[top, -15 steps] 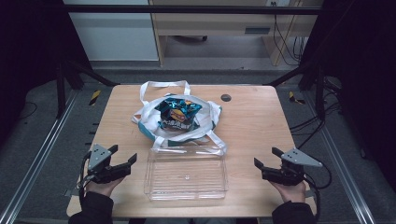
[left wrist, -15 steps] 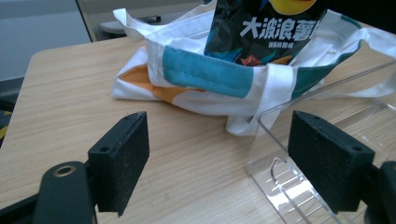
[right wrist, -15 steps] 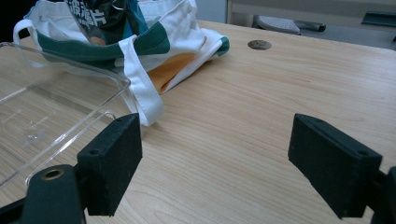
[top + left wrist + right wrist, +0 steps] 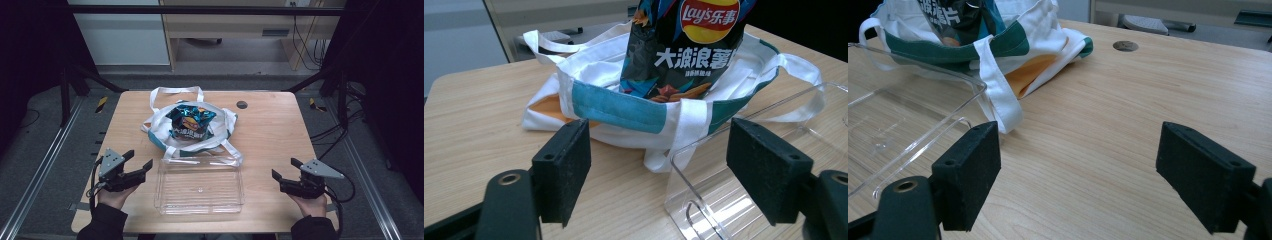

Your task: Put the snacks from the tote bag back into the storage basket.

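Observation:
A white tote bag (image 4: 161,131) with teal trim lies on the wooden table (image 4: 280,135), its straps spread out. A dark blue bag of crisps (image 4: 190,122) stands in its mouth, and I see the crisps bag (image 4: 684,45) and tote (image 4: 619,107) close up in the left gripper view. An empty clear plastic tray (image 4: 200,186) sits at the front middle, just before the tote. My left gripper (image 4: 137,164) hovers open left of the tray. My right gripper (image 4: 285,171) hovers open right of it. Both hold nothing.
A round grommet hole (image 4: 242,105) marks the table behind the tote on the right. A strap (image 4: 998,90) of the tote drapes beside the tray's corner (image 4: 970,85). Bare wood lies right of the tray. Metal rails run along both sides of the table.
Both hands hold nearly the same places as before; the tote, crisps bag and tray have not moved.

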`<state>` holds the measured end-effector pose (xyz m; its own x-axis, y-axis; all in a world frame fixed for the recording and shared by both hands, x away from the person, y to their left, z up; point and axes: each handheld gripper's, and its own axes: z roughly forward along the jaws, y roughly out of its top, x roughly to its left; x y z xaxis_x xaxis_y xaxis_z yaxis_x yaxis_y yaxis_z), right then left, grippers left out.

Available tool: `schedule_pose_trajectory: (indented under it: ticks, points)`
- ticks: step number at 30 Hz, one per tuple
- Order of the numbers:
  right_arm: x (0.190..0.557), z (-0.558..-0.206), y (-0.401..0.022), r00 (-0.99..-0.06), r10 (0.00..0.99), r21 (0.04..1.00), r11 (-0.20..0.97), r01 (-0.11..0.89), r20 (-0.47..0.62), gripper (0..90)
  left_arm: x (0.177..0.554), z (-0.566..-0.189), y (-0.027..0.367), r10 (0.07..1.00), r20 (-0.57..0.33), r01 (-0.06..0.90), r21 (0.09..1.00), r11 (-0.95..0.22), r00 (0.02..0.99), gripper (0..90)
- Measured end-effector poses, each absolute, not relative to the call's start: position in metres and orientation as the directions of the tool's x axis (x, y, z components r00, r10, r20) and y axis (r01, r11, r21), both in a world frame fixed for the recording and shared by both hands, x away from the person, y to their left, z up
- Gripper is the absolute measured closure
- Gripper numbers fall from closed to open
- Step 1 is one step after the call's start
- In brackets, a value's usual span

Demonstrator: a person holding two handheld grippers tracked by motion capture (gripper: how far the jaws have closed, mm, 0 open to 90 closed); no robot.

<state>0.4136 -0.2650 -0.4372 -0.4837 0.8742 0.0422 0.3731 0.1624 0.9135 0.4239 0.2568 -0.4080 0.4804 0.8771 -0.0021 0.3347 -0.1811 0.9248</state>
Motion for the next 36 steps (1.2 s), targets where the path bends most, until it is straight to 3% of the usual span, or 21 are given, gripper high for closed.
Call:
schedule_pose_trajectory:
  ticks: [36]
  points:
    - [0.415, -0.437, -0.264, -0.482, 0.875, 0.912, 0.170, 0.372, 0.033, 18.4, 0.491, -0.359, 0.222, 0.872, 0.045, 0.294, 0.932, -0.212, 0.487, 32.1]
